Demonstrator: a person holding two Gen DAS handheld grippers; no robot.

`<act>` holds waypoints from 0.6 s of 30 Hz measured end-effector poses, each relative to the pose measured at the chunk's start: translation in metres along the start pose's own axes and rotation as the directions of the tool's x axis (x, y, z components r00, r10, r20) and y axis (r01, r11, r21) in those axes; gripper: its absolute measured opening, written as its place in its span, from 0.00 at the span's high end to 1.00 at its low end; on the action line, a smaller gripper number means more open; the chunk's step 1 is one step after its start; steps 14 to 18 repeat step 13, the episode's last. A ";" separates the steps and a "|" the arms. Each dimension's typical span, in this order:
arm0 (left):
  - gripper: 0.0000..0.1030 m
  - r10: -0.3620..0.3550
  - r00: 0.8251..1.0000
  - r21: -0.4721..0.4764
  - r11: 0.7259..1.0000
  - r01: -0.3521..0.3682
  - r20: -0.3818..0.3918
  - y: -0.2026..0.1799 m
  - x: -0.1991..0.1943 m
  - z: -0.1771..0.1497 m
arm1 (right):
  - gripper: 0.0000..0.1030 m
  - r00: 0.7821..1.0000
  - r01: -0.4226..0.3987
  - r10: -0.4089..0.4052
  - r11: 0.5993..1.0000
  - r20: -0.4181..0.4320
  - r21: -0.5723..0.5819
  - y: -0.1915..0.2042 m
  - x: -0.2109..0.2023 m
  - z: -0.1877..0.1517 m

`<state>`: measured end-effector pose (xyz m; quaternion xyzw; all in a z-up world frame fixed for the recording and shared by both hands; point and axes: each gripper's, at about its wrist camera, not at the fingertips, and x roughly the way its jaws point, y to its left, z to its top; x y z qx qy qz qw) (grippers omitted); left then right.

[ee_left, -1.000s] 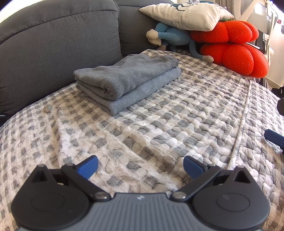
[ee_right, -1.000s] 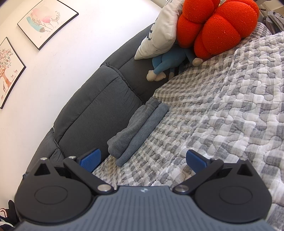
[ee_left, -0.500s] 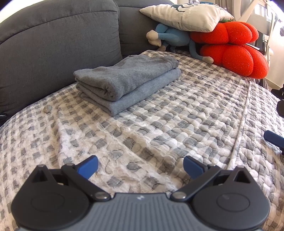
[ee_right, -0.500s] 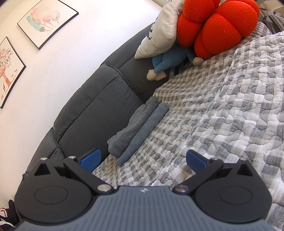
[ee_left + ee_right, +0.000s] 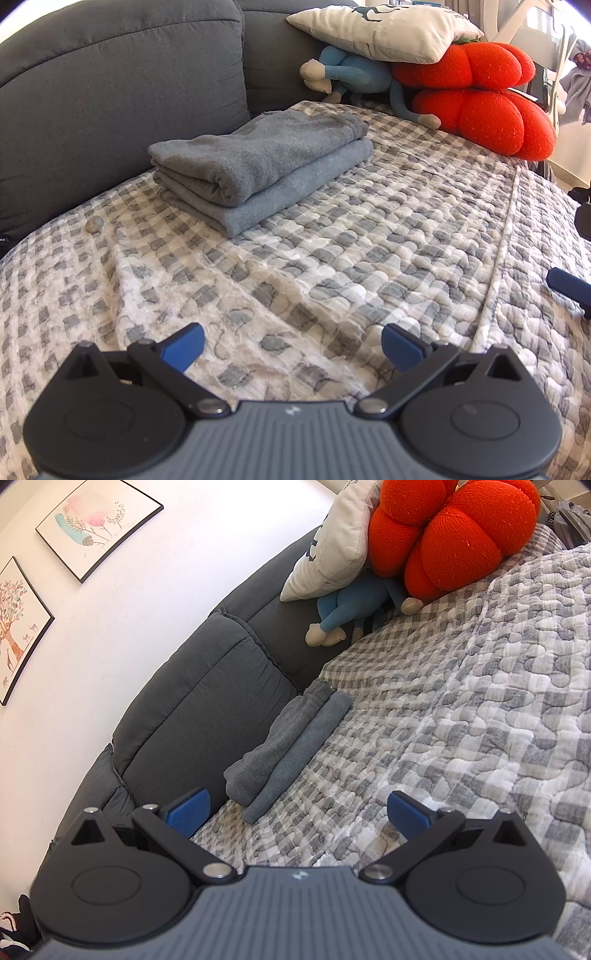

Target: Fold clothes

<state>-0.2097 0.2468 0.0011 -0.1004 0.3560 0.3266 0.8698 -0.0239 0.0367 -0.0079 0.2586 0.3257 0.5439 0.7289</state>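
The folded gray clothes (image 5: 258, 173) sit neatly at 11 o'clock; both the left gripper (image 5: 291, 347) and right gripper (image 5: 297, 812) have fingers spread wide, holding nothing, so folding looks done.

Ribbed grey tongs (image 5: 291, 345) body, black linkages, silver screws, blue pads (image 5: 183, 345).

My left gripper (image 5: 291, 349) has its fingers spread wide, nothing between them. My right gripper (image 5: 298, 814) likewise, camera rolled to one side.
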 end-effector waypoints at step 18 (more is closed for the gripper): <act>0.01 -0.001 1.000 -0.010 1.000 0.001 -0.009 0.000 0.000 0.001 | 0.00 1.000 -0.001 0.001 1.000 -0.003 -0.003 0.001 0.000 0.000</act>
